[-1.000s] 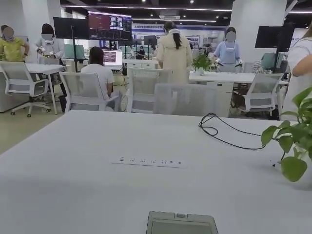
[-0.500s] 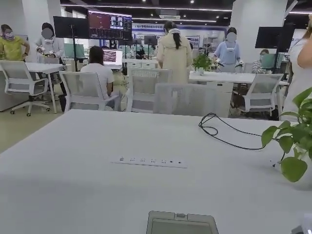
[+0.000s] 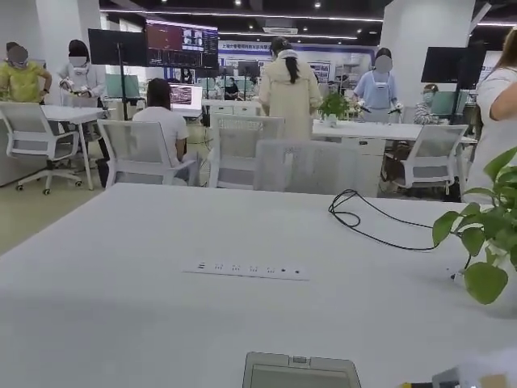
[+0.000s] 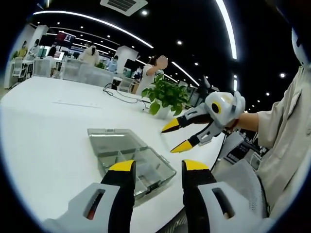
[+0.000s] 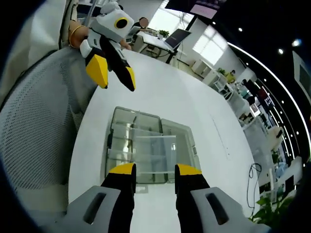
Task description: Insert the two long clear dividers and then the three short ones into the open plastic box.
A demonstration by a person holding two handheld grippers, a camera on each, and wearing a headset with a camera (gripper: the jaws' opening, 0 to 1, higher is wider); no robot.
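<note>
Left gripper (image 4: 158, 166): yellow-tipped jaws parted, nothing between them.
Open plastic box (image 4: 129, 155): clear, lid flat, near the white tabletop's (image 4: 48, 131) near edge.
Right gripper (image 4: 170, 141): jaws apart, above that edge, beside the box.
Potted plant (image 4: 167, 94): far edge.

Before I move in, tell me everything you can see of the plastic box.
The plastic box is clear, grey-tinted and rectangular. It lies open and flat on the white table, near the table's edge, with its two halves side by side. In the head view a small latch tab shows on one end. Clear strips lie across its inside; whether they are seated is unclear. Neither the left gripper nor the right gripper touches it; both are open.
</note>
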